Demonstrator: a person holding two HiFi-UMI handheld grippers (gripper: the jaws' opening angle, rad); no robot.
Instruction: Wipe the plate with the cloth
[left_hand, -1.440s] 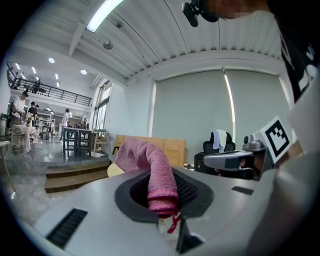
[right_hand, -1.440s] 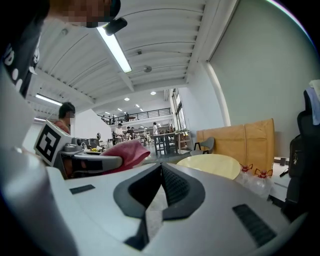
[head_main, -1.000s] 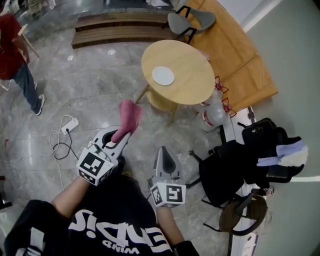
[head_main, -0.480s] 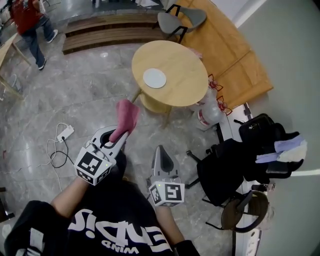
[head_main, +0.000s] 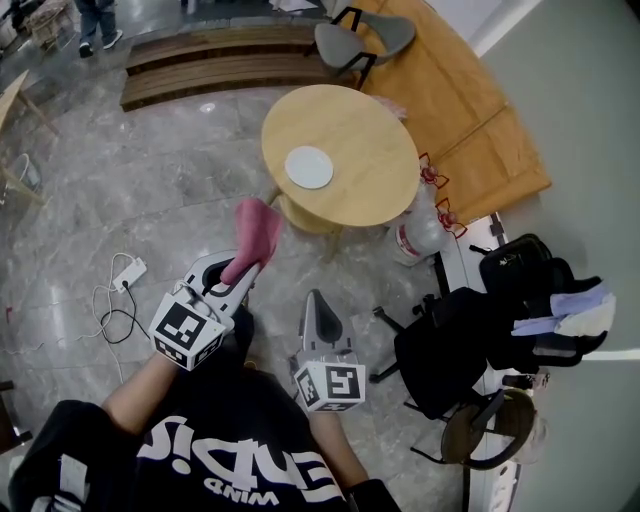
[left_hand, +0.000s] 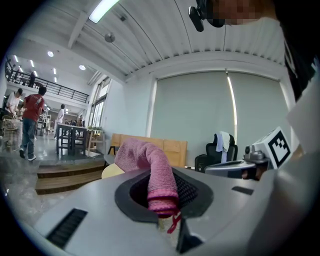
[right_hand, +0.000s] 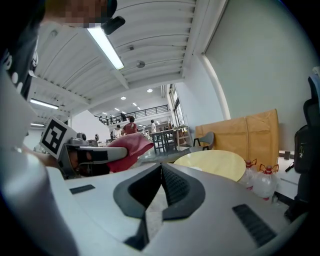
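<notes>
A white plate lies on the round wooden table, some way ahead of both grippers. My left gripper is shut on a pink cloth, which sticks up out of its jaws; in the left gripper view the cloth curls over between the pads. My right gripper is shut with nothing in it, to the right of the left one and short of the table. In the right gripper view the table shows ahead and the cloth to the left.
Under the table's right edge stand water jugs. Black office chairs with bags crowd the right. A grey chair sits behind the table, beside wooden panels. A power strip with cable lies on the floor at left. Wooden steps lie beyond.
Both grippers have moved forward toward the table, which now sits nearer in the head view. The person in red has walked away to the far upper left.
</notes>
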